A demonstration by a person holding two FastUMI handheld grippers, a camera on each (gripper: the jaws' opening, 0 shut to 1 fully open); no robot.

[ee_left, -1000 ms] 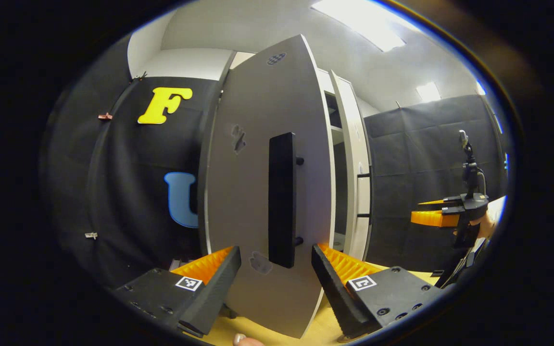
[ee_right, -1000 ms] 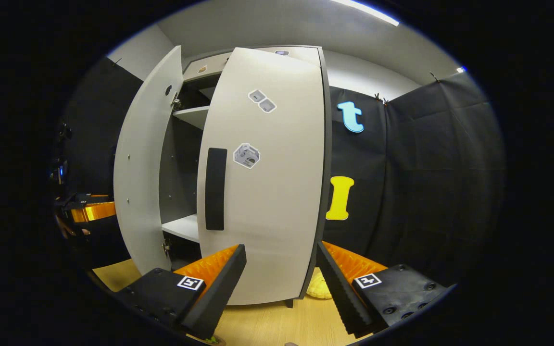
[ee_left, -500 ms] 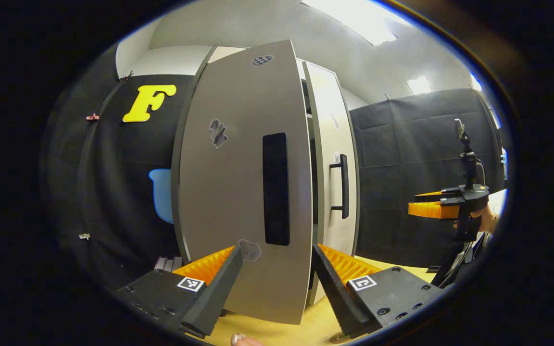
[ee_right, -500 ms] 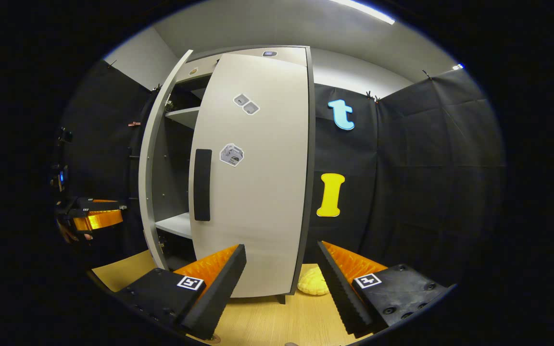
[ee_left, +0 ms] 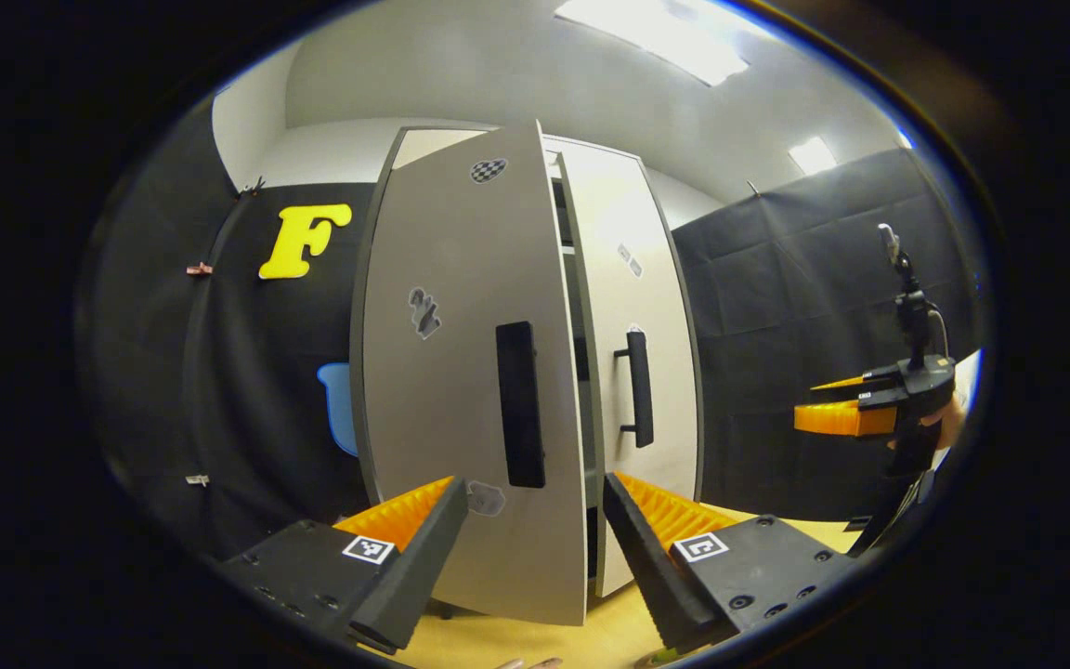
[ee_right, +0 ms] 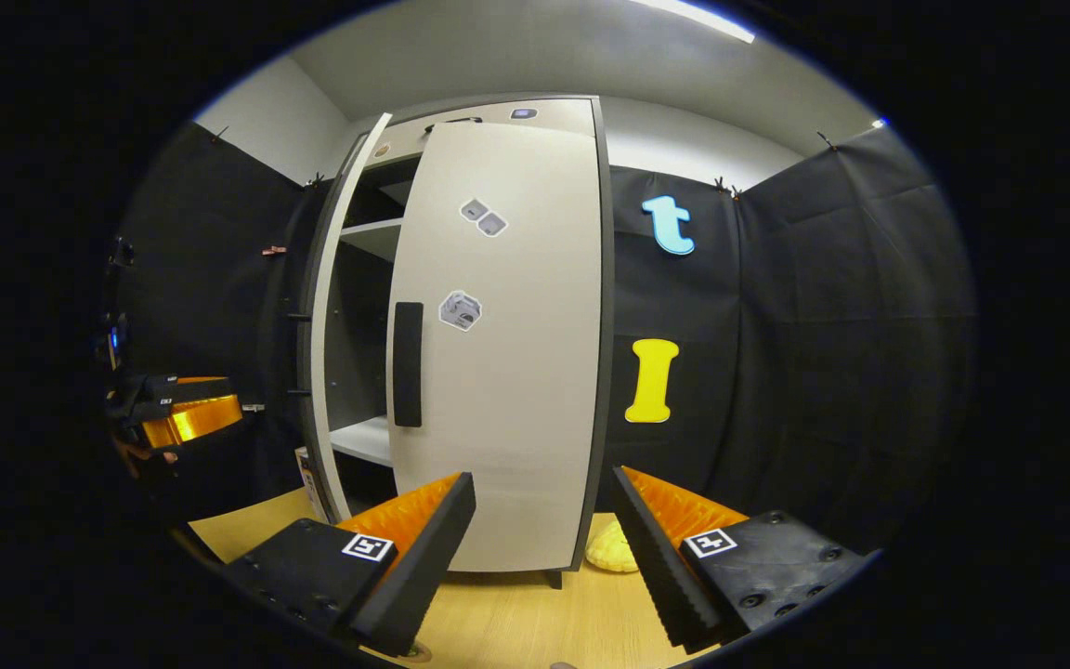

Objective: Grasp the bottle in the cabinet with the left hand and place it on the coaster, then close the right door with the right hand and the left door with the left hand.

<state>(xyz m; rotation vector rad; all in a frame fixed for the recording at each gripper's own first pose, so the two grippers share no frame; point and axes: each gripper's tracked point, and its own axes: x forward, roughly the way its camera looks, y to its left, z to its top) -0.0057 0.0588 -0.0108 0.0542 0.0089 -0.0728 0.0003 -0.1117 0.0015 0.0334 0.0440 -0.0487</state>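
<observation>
The pale grey left cabinet door [ee_left: 461, 372] stands ajar, its free edge just short of the shut pale grey right cabinet door [ee_left: 632, 372], a dark gap between them. Its upright black bar handle [ee_left: 520, 404] runs vertically, dead ahead of the left gripper [ee_left: 535, 548], whose jaws stand apart, holding nothing. The right gripper [ee_right: 544, 557], also spread and empty, sits farther off. Door stickers are too small to read; bottle and coaster placement I cannot tell
</observation>
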